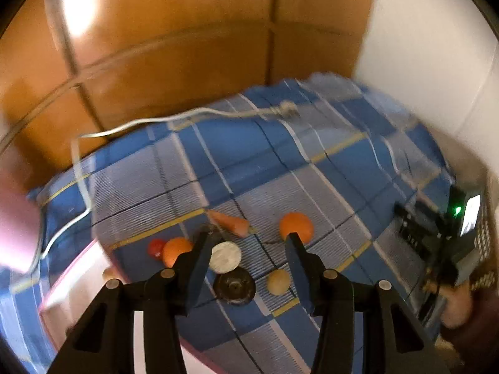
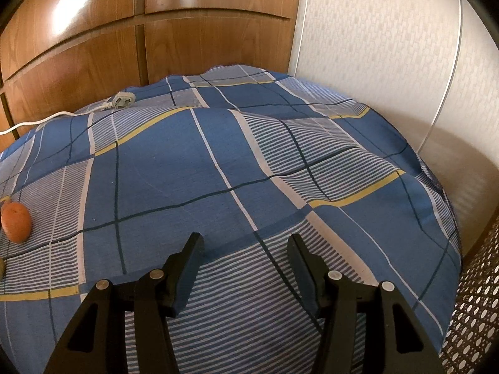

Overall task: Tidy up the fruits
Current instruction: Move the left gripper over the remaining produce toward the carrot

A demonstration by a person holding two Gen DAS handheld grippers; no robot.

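Note:
In the blurred left wrist view, fruit and vegetables lie on a blue plaid cloth [image 1: 249,162]. There is a carrot [image 1: 230,224], an orange [image 1: 296,227], a second orange [image 1: 176,251] beside a red tomato [image 1: 156,247], a pale round piece [image 1: 225,257], a dark round piece [image 1: 234,286] and a small yellowish ball [image 1: 278,282]. My left gripper [image 1: 248,244] hangs open above them, with nothing between its fingers. My right gripper [image 2: 244,240] stands open over bare cloth [image 2: 249,155]. An orange fruit [image 2: 15,222] lies far to its left.
A white cable with a plug [image 2: 123,99] lies at the cloth's far left edge, in front of wooden cabinet doors [image 2: 187,31]. A pale wall [image 2: 374,46] runs along the right. A perforated brown surface [image 2: 474,296] is at the lower right. A hand [image 1: 458,305] holds the other gripper's black body [image 1: 443,237].

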